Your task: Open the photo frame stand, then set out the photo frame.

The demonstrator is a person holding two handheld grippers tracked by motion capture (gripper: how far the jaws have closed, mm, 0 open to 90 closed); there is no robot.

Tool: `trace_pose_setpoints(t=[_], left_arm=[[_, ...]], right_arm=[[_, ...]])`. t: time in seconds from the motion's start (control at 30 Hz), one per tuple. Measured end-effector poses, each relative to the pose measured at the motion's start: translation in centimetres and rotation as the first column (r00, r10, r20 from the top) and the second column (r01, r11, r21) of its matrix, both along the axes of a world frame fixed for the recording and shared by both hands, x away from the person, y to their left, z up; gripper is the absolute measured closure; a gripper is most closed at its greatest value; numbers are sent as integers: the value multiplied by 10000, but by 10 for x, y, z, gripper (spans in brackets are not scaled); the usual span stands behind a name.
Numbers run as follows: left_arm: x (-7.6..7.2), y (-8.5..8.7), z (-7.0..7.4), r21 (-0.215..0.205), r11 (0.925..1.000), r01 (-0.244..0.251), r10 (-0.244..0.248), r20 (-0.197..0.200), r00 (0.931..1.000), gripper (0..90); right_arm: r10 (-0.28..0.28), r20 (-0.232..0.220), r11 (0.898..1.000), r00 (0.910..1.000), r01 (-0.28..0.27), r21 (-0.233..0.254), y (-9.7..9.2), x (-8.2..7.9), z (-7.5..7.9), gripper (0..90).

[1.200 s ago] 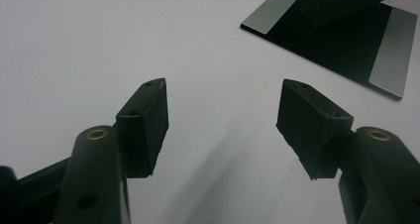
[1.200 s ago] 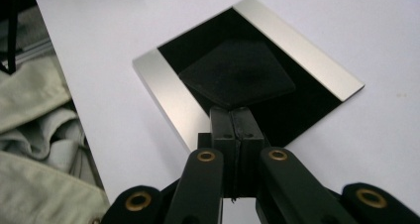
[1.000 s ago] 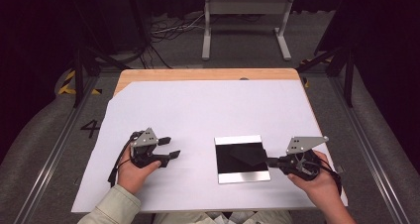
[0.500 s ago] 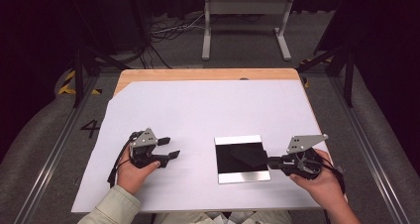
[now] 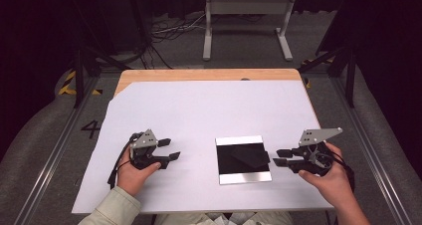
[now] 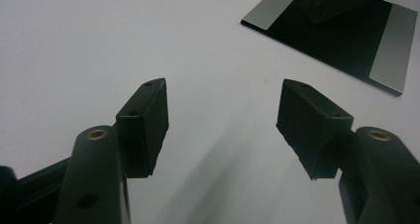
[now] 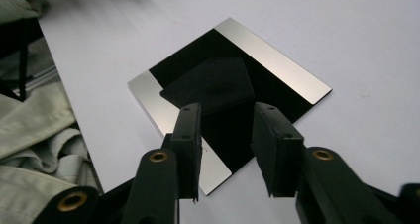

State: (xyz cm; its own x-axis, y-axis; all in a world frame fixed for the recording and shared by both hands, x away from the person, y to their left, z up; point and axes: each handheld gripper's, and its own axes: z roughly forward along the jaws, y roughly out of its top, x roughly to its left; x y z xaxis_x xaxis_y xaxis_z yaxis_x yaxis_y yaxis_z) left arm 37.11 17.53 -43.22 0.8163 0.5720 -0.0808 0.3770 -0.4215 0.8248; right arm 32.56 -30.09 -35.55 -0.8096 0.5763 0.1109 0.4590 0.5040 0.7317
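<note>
A square plate [image 5: 245,177], black in the middle with silver strips along two edges, lies flat on the white table in front of the person. A dark flat piece [image 5: 251,156] rests on its black middle, also seen as a matte patch [image 7: 213,87] in the right gripper view. My right gripper [image 5: 280,157] sits just right of the plate and points at it. Its jaws have just been opening and nothing is between them [image 7: 225,110]. My left gripper [image 5: 169,149] rests on the table left of the plate, open and empty [image 6: 223,85].
White sheet [image 5: 209,110] covers most of the wooden tabletop [image 5: 199,74]. A metal stand [image 5: 246,8] and cables stand on the floor beyond the far edge. The person's pale sleeve [image 7: 29,135] lies by the near edge.
The right gripper's jaws have spread apart beside the plate's right edge. The left gripper and the plate have stayed where they were.
</note>
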Motion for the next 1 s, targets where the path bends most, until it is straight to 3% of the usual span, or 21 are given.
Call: trace_pose_setpoints(t=[0.4,0.57,0.7,0.93,1.0], left_arm=[[1,-2,-1,38,10000,9,-9,-21,10000,376],[0,-2,-1,37,10000,17,-17,-24,10000,376],[0,-2,-1,52,10000,35,-35,-6,10000,376],[1,-1,-1,19,10000,7,-7,-17,10000,376],[1,-2,-1,37,10000,27,-27,-17,10000,375]], right_arm=[[-1074,-1021,9895,9890,1163,860,-4,10,4,452],[-1398,-1810,9742,9735,1679,1508,-6,20,3,441],[-1545,-2083,9699,9658,1884,1541,-5,25,2,430],[-1860,-3213,9501,9285,2533,1820,-3,36,-1,451],[-1978,-3261,9473,9244,2658,1789,-3,38,-1,461]])
